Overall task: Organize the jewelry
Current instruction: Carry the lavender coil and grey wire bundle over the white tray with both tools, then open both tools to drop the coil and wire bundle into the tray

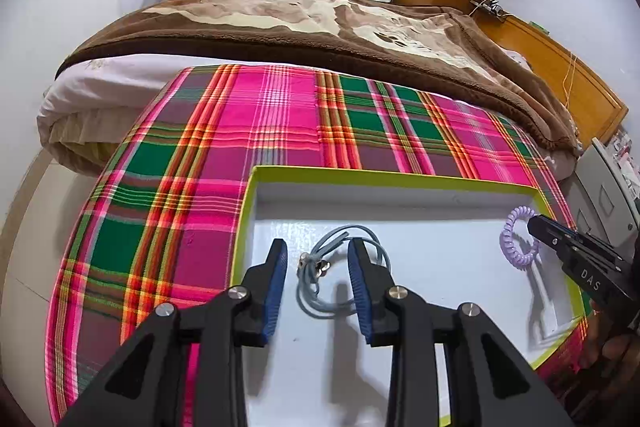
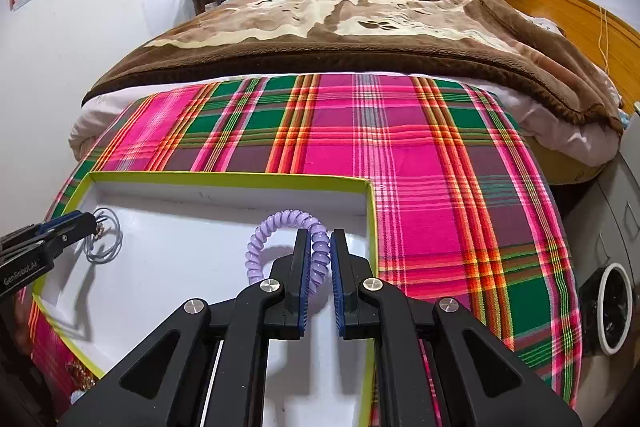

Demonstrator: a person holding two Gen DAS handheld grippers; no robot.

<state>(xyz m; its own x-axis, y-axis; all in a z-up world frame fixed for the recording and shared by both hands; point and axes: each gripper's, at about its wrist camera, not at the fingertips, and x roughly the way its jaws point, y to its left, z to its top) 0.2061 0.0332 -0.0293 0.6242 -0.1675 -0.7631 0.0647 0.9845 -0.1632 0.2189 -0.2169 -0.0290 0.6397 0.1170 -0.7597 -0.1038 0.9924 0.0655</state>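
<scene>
A shallow white box with a lime-green rim [image 1: 360, 173] [image 2: 224, 177] lies on a plaid cloth. Inside it, a grey-blue cord necklace [image 1: 310, 269] [image 2: 120, 235] with a small metal clasp rests on the box floor. My left gripper [image 1: 318, 247] [image 2: 80, 223] stands open over it, with a finger on each side of the cord and neither pad touching it. At the box's right end, my right gripper [image 2: 320, 235] [image 1: 534, 223] is shut on a lilac spiral coil bracelet [image 2: 280, 219] [image 1: 505, 239], whose loop arches up and to the left of the fingers.
The pink, green and orange plaid cloth [image 1: 280, 127] covers the table against a bed with a brown blanket [image 2: 340, 27]. A grey cabinet [image 2: 612, 227] and a round white-rimmed black object [image 2: 612, 307] stand at the right. Something small and glittery [image 2: 80, 375] lies outside the box's near left corner.
</scene>
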